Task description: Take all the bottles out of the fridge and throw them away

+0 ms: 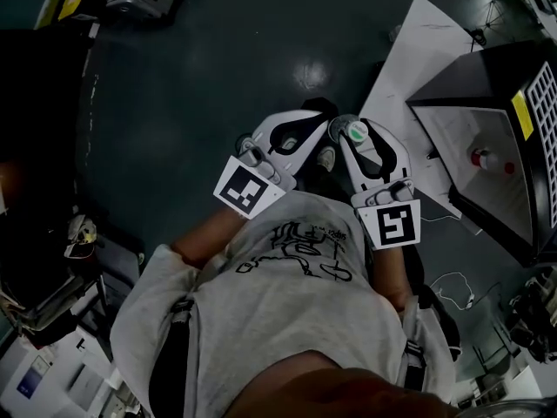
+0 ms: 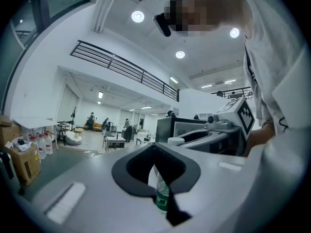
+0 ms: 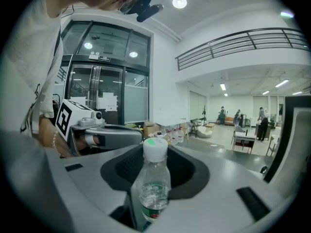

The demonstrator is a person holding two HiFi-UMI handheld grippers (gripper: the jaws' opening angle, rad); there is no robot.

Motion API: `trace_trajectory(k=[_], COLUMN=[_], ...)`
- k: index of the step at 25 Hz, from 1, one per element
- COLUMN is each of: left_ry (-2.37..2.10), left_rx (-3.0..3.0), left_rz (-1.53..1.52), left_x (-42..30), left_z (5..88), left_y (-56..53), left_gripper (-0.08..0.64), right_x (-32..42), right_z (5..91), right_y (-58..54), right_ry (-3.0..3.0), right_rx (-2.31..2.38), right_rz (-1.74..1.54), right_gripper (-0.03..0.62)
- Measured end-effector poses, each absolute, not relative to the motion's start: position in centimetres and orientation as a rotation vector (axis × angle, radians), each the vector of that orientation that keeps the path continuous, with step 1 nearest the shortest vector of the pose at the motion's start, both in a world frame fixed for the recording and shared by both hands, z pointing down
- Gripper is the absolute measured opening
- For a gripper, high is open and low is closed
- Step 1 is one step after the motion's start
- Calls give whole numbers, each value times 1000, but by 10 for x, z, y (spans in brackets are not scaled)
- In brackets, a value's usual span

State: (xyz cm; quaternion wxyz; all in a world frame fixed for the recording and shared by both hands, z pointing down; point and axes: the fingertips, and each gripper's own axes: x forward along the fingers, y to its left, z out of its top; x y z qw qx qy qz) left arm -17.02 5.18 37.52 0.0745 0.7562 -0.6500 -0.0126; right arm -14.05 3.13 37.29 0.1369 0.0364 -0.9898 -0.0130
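The left gripper [image 1: 251,144] is clamped on a green-label bottle [image 2: 163,194], upright between its jaws. Just beside it, the right gripper [image 1: 354,134] is clamped on a white-capped bottle [image 3: 153,178], also upright. Both are in front of the person [image 1: 287,320], and an open black box [image 1: 487,81] stands at right.

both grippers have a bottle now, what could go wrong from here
The right gripper holds its bottle low on the thin clear body, neck standing free; it could tip or slip from the fingers.
The left gripper's bottle shows only as a sliver, so that hold is hard to judge.
A red-capped item sits in the fridge and could be missed.
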Motion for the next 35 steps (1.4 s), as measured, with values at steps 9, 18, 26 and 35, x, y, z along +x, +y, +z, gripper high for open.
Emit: trace_trajectory(k=[9, 18, 26, 35], left_ry=[-1926, -1891, -1865, -1855], left_rx=[2246, 2259, 2290, 2272], left_rz=[-6, 84, 128, 130], left_x=[-181, -182, -179, -181], left_z=[407, 448, 483, 527], left_y=[63, 72, 74, 81], left_gripper=[8, 8, 8, 8], right_x=[-151, -156, -154, -155], right_z=[405, 444, 484, 530], right_y=[45, 56, 61, 69], right_ry=[-2845, -2826, -2800, -2779], right_rx=[81, 85, 96, 99], right_rz=[-48, -13, 20, 28], right_gripper=[153, 153, 153, 153])
